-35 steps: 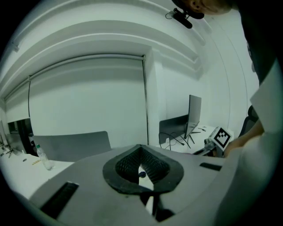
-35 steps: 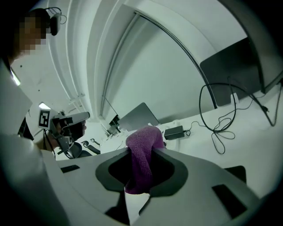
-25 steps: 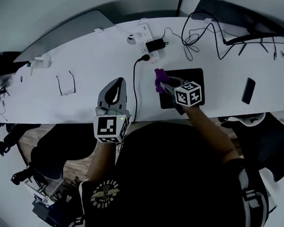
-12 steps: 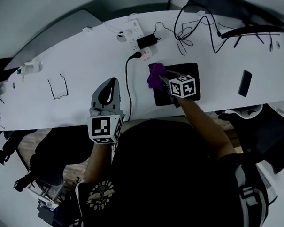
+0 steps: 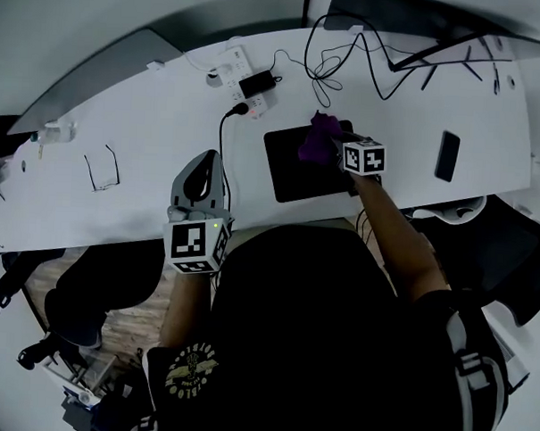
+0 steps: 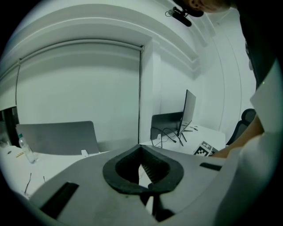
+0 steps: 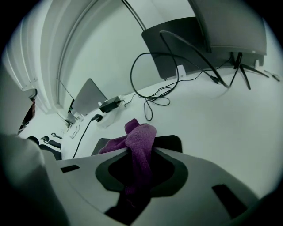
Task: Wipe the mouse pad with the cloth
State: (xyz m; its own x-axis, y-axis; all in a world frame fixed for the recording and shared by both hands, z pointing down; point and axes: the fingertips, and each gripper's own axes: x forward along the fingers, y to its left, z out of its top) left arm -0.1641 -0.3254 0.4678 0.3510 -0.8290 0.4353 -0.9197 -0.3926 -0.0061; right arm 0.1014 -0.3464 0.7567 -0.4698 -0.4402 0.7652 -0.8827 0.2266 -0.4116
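Observation:
A black mouse pad (image 5: 294, 167) lies on the white desk (image 5: 148, 133). A purple cloth (image 5: 319, 135) rests on the pad's far right part, bunched up, with my right gripper (image 5: 332, 145) shut on it. In the right gripper view the cloth (image 7: 140, 137) sticks out between the jaws of that gripper (image 7: 137, 154), and the mouse pad (image 7: 171, 142) shows just beyond it. My left gripper (image 5: 209, 159) lies at the desk's near edge, left of the pad, shut and holding nothing. In its own view the left gripper (image 6: 140, 150) points across the desk.
A power strip (image 5: 232, 67) with a black adapter (image 5: 256, 83) and loose cables (image 5: 349, 53) lie behind the pad. A cable (image 5: 224, 155) runs between left gripper and pad. Glasses (image 5: 100, 169) lie far left, a dark phone (image 5: 447, 155) right.
My right gripper has carried the cloth from the pad's far left corner rightward along its far side. The left gripper stays where it was.

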